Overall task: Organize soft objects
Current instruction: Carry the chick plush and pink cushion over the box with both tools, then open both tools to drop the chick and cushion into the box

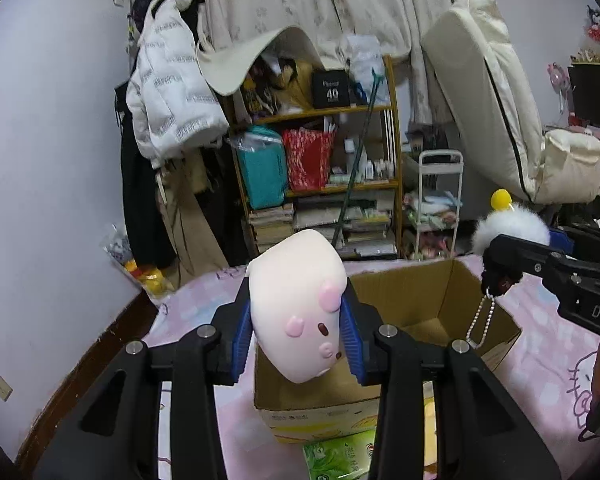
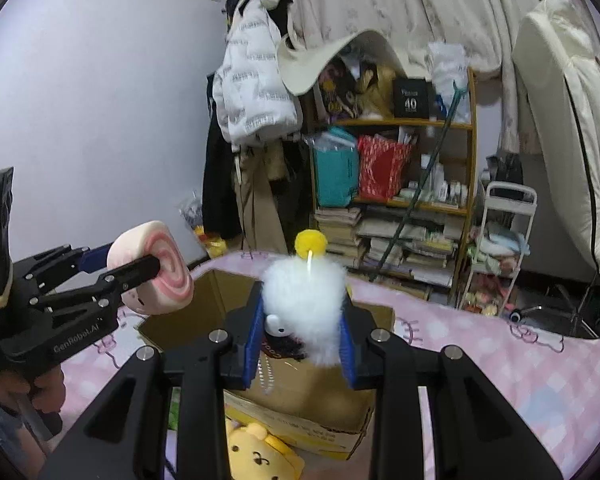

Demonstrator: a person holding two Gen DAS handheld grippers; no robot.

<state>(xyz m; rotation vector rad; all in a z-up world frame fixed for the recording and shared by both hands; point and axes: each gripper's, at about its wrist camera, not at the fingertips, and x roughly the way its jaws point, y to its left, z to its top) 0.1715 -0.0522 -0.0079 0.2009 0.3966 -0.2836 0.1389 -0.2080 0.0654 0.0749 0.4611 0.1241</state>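
My left gripper [image 1: 298,334] is shut on a pale pink plush roll with a pig face [image 1: 300,300], held above the near left edge of an open cardboard box [image 1: 420,296]. In the right wrist view the roll [image 2: 156,268] shows its pink swirl end. My right gripper [image 2: 302,344] is shut on a white fluffy plush [image 2: 306,300] with a yellow pompom and a bead chain, held over the box [image 2: 312,396]. The left wrist view shows that plush [image 1: 512,230] at the box's far right corner.
The box stands on a pink Hello Kitty bedsheet [image 2: 480,340]. A yellow bear plush [image 2: 260,456] lies in front of the box. A green packet [image 1: 340,456] lies by the box. A cluttered bookshelf [image 1: 320,168] and hanging coats stand behind the bed.
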